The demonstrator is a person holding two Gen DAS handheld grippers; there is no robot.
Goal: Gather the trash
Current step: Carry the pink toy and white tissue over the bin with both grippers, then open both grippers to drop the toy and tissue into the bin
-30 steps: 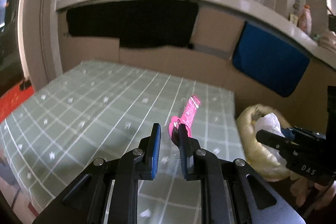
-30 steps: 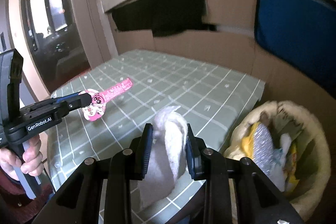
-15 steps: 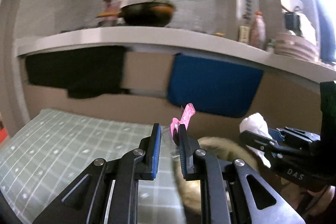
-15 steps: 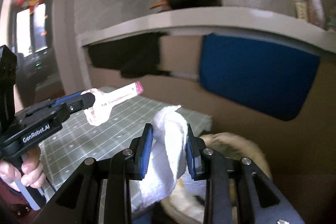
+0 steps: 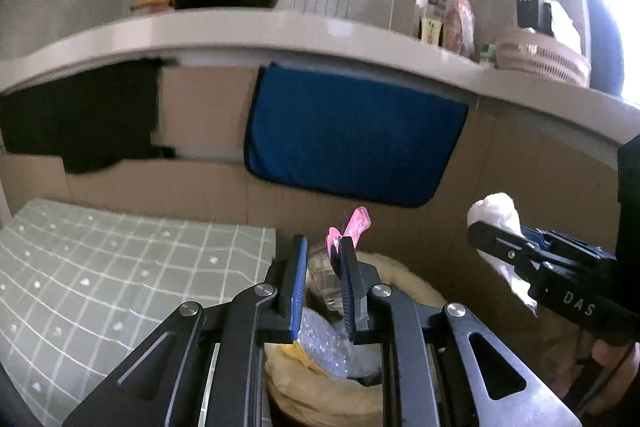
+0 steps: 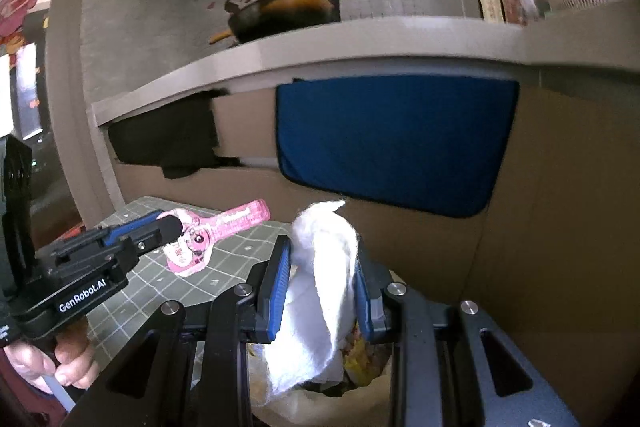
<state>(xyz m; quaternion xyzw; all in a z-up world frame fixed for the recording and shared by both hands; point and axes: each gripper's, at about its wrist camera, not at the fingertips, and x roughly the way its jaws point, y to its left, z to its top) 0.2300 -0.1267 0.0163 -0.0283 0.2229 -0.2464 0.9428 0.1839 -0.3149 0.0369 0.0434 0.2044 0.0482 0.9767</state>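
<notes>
Left wrist view: my left gripper (image 5: 323, 251) pinches a pink wrapper (image 5: 352, 229), its long axis rising toward one o'clock, above the pale-lined trash bin (image 5: 404, 275). Inside the bin lie bubble wrap (image 5: 320, 339), a yellow scrap (image 5: 298, 353) and clear plastic (image 5: 326, 279). At three o'clock my right gripper (image 5: 486, 227) clamps a white tissue (image 5: 496, 207). The green checked cloth (image 5: 120, 267) fills eight o'clock.

Right wrist view: my right gripper (image 6: 322, 259) squeezes the tissue (image 6: 320, 267), which hangs lengthwise from twelve to six o'clock over the bin (image 6: 372, 387); yellow scraps (image 6: 360, 351) show beneath. Only here does the wrapper (image 6: 212, 233) show its full face, a cartoon print, long axis pointing to two o'clock, held by my left gripper (image 6: 172, 225) at nine o'clock, over the cloth (image 6: 168, 287). My hand (image 6: 60, 359) grips the handle at eight o'clock.
</notes>
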